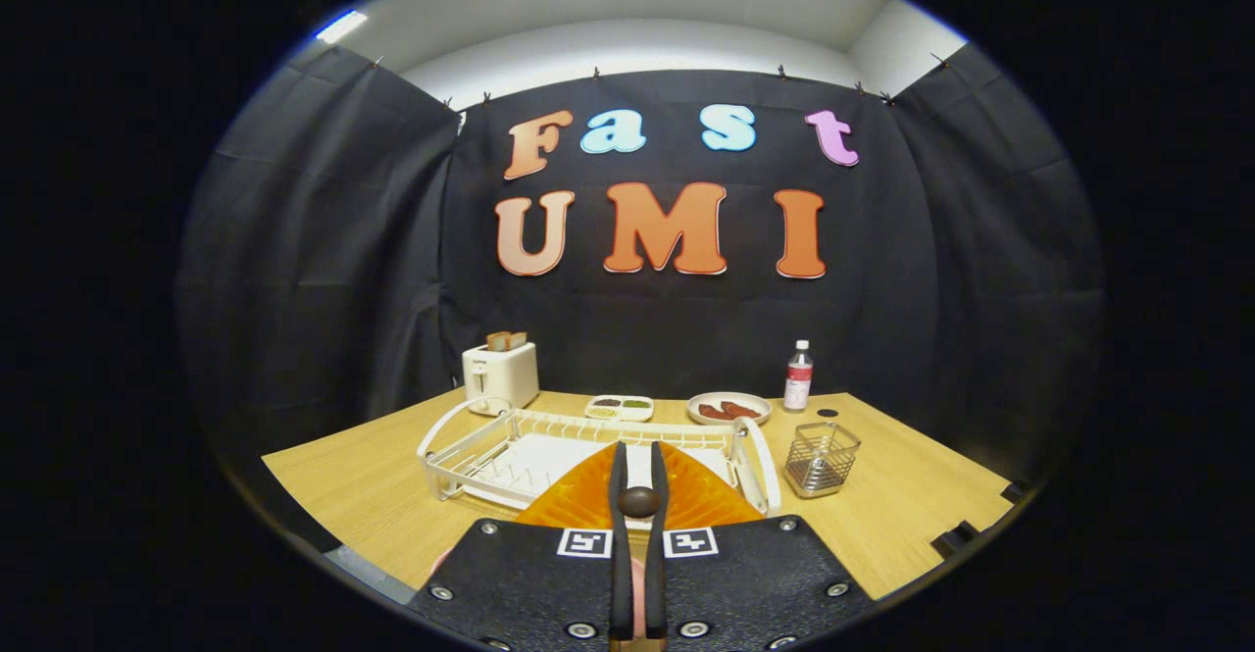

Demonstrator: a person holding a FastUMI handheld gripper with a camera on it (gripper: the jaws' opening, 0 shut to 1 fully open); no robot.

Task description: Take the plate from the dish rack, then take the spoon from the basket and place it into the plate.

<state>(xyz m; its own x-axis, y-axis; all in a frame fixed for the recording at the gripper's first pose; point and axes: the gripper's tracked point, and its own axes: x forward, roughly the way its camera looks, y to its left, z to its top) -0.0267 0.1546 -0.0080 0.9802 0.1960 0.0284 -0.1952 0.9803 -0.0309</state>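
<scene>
gripper [638,480] fingers nearly closed, pinching a brown spoon [639,502] above the orange plate [578,505], beside the dish rack [510,451].

Wooden counter [373,480] is carrying a white dish rack [471,451], wire basket [822,458], toaster [501,374], bottle [798,376], a dish of food [728,408] and a small divided tray [620,407] along the back.
</scene>
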